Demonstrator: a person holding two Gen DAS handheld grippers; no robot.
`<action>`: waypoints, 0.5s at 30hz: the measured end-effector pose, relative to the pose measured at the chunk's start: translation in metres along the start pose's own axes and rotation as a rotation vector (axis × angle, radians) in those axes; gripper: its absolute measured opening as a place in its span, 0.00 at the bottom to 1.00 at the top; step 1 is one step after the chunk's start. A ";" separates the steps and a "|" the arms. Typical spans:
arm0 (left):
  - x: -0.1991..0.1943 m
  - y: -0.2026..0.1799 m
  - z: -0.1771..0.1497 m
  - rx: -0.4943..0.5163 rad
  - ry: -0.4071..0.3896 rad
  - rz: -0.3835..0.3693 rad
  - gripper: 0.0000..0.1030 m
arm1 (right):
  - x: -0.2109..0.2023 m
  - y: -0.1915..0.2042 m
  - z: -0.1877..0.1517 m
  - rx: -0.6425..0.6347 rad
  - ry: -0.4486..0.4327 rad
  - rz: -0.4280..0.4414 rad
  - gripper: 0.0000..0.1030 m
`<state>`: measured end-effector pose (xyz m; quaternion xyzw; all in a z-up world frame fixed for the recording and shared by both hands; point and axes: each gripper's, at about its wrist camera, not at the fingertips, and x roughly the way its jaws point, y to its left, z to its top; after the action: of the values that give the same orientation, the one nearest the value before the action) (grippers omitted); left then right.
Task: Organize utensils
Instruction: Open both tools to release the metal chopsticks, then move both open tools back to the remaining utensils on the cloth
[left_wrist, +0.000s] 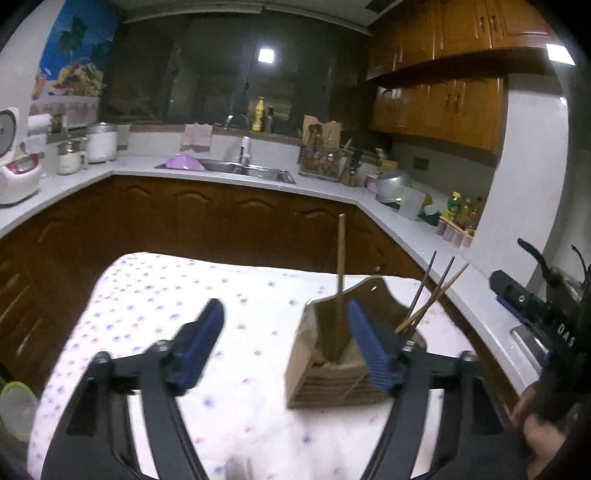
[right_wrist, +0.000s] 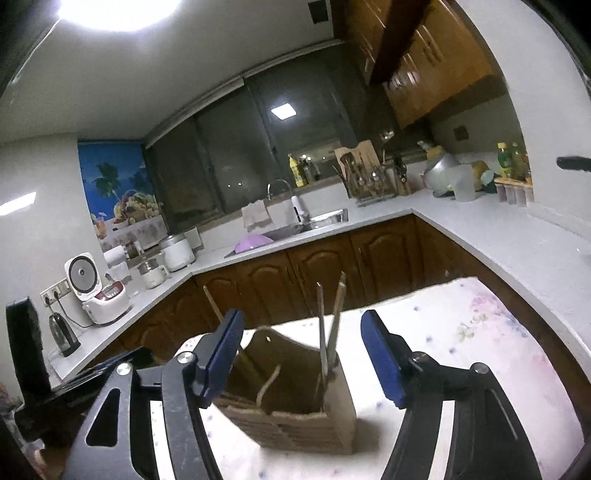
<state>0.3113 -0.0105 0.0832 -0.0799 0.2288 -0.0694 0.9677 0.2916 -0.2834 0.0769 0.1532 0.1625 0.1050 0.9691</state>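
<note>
A: What is being shown of the room and the surface?

B: A table (left_wrist: 155, 295) covered by a dotted cloth is being shown in a kitchen, with a white counter (left_wrist: 325, 188) running round it. A sink (left_wrist: 236, 170) is being seen under the dark window, a rice cooker (right_wrist: 99, 291) at one end, and brown cupboards below and above.

A: Where are the utensils being kept?

B: A brown utensil holder (right_wrist: 295, 406) is being seen standing upright on the table. Chopsticks (right_wrist: 330, 332) are being held in it, leaning, and a wooden stick (left_wrist: 340, 280) is standing in another compartment.

A: How are the grippers being held?

B: The left hand-held gripper (left_wrist: 284, 350) is being held tilted down with its jaws wide apart and nothing gripped; its right finger is lying over the holder's side. The right hand-held gripper (right_wrist: 306, 358) is likewise being held spread wide, the holder being framed between its fingers, untouched as far as can be told.

A: What is being lost?

B: The holder's front is being blurred, and the hand (left_wrist: 535, 428) is being cut off at the edge.
</note>
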 end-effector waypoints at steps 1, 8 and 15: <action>-0.006 0.004 -0.005 -0.003 0.004 0.006 0.73 | -0.004 -0.002 -0.003 0.004 0.012 -0.005 0.69; -0.039 0.038 -0.043 -0.081 0.083 0.016 0.73 | -0.027 -0.005 -0.037 0.019 0.137 0.014 0.70; -0.074 0.054 -0.085 -0.119 0.139 0.024 0.73 | -0.064 0.003 -0.077 0.015 0.223 0.017 0.70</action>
<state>0.2127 0.0449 0.0302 -0.1294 0.3002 -0.0497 0.9437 0.2047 -0.2768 0.0265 0.1491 0.2688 0.1283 0.9429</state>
